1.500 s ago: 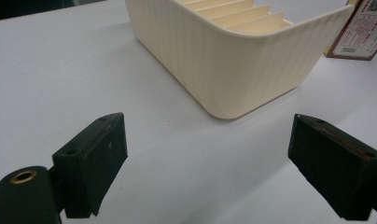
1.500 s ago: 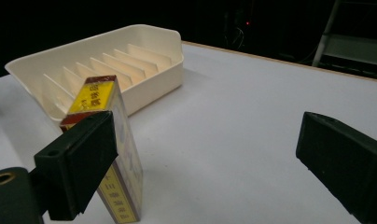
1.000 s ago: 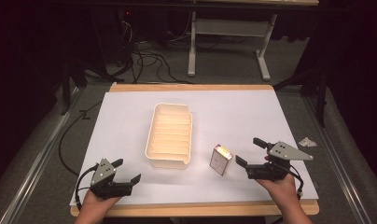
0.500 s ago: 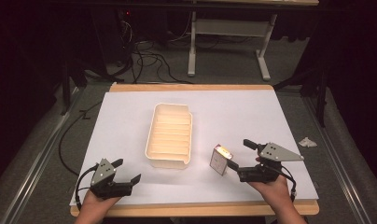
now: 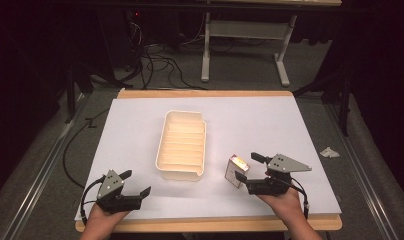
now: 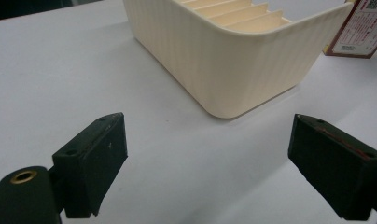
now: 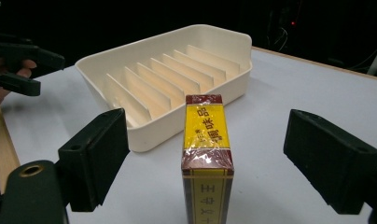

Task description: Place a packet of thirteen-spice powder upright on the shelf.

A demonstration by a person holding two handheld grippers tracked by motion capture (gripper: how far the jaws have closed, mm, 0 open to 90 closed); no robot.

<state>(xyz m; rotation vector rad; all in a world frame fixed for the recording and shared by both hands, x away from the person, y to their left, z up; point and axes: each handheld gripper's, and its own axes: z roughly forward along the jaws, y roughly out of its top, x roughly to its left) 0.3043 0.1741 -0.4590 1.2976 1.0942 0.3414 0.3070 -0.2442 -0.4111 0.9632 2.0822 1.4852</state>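
Between our right gripper's [image 5: 247,171] jaws: small upright yellow-and-maroon carton [image 5: 236,170], not yet gripped.

We find the carton standing on the white table sheet [image 5: 140,120], just right of the cream ribbed plastic tray [image 5: 182,145]. Our right gripper's jaws, which have just been closing, remain wide, one on either side of the carton with a clear gap each way. Our left gripper [image 5: 135,184] rests near the table's front edge, jaws spread and holding nothing.

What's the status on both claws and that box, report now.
Right claw open, jaws just been closing, astride the upright box, pads not touching. Left claw open, empty, facing the cream tray. Nothing between box and tray.
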